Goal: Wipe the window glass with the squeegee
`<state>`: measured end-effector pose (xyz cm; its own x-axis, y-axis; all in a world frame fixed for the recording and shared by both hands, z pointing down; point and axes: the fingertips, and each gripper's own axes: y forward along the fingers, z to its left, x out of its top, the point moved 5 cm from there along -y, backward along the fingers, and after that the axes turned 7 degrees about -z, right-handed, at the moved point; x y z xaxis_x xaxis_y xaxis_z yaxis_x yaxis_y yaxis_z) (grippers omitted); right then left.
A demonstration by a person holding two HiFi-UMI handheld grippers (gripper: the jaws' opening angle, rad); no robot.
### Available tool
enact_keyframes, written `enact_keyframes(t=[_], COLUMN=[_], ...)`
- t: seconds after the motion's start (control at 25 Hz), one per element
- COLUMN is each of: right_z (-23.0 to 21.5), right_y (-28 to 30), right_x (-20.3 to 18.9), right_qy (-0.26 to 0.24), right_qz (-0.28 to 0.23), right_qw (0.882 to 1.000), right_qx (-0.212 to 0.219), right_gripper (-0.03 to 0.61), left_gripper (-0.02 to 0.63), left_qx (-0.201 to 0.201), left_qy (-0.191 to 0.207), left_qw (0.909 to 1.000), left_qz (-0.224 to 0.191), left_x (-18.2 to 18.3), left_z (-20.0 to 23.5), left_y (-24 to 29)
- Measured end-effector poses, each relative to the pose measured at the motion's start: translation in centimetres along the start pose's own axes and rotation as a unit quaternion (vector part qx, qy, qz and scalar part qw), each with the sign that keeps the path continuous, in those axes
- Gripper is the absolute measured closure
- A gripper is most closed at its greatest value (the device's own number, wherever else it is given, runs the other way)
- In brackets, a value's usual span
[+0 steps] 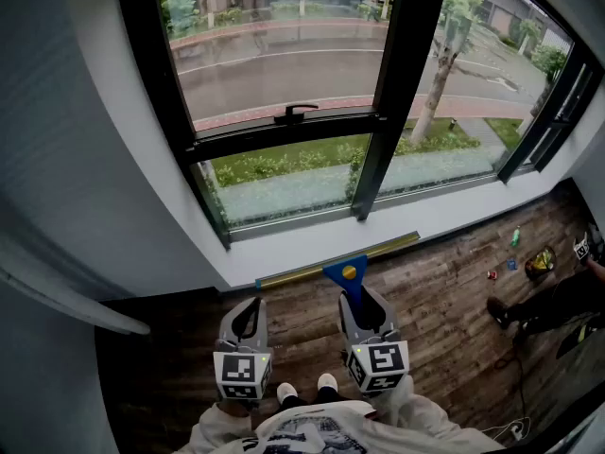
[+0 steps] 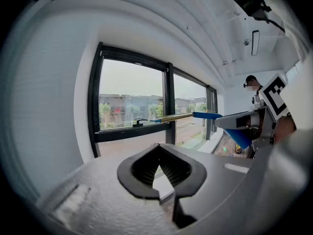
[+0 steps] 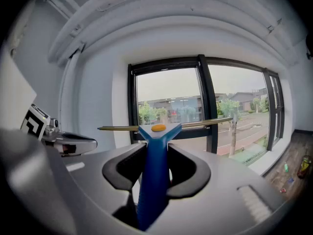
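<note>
Idling at 7 o'clock, grey left gripper: tips met, empty. At 5 o'clock, grey right gripper pinches blue-handled, brass-bladed squeegee by its handle; blade short of black-framed window glass at 12. Judged light, stiff, slick: grip handle mid-length, firmly.

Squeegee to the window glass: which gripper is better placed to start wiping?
Right. The right gripper is shut on the blue handle of the squeegee, which it holds out toward the window glass. The left gripper sits beside it, shut on nothing.
</note>
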<state>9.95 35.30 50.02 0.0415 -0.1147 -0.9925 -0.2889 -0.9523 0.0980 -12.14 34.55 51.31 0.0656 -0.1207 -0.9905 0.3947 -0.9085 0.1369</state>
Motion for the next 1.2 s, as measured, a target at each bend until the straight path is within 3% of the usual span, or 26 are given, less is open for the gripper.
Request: enact_keyframes(t=[0.48,0.8,1.0,1.2], right_z=[-6.4,-10.4,-12.0,-12.2], right_y=[0.8,2.7,5.4,11.4], right_x=[-0.1,1.3,1.5,1.2], right_qy=[0.021,0.033,0.040,0.039], right_qz=[-0.006,-0.031,-0.033,-0.034], right_qw=[0.999,0.998,0.998,0.998], right_qx=[0.024,0.036,0.031,0.030], right_gripper=[0.437,0.437,0.437,0.437], left_gripper=[0.614,0.614,0.614,0.614], left_qx=[0.000,0.013,0.014,0.011], left_qy=[0.011,0.022,0.031,0.037], left_qw=[0.9999,0.9997,0.9994,0.9992], left_qz=[0.010,-0.003,-0.008,-0.012], left_x=[0.5,2.8,3.7,3.8], left_z=[-4.8,-6.5,-5.7,-2.1], left_y=[5.0,8.8,11.6,16.4])
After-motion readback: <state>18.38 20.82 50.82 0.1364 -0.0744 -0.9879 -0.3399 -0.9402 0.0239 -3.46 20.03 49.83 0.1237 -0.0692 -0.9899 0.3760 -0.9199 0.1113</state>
